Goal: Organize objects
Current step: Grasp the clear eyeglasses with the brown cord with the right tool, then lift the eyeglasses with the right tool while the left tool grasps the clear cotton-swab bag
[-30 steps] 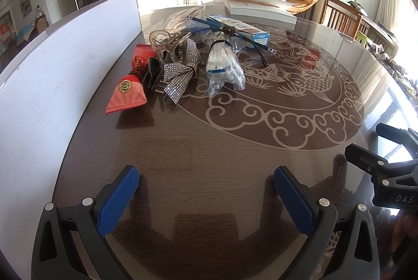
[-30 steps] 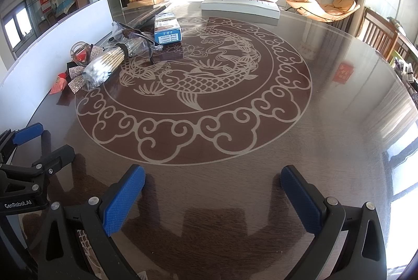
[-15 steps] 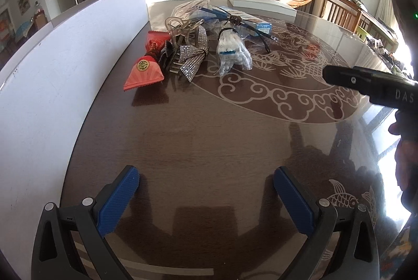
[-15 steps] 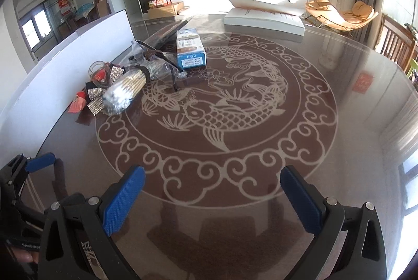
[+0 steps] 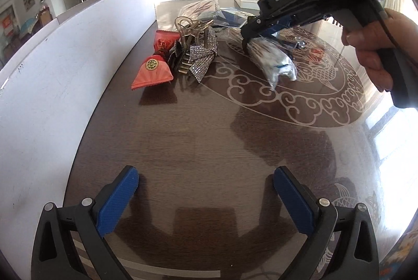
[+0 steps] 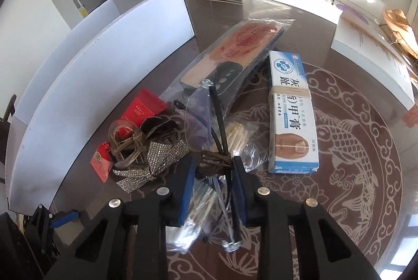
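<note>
Dark round glass-topped desk (image 5: 209,149) with a pale koi-and-cloud inlay, in a sunlit living room; a white foam board (image 5: 65,65) stands along its edge. My right claw (image 6: 213,165), pitched steeply down, has just been closing and now pinches the dark tie around the clear plastic bag of cotton swabs (image 6: 243,136), beside the blue-and-white ointment box (image 6: 292,112). My left claw (image 5: 206,197) hovers wide apart, empty, over bare desk.

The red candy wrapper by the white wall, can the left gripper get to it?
Probably yes. The left gripper is open, and only bare table lies between it and the red candy wrapper. The right gripper is busy off to the side.
</note>
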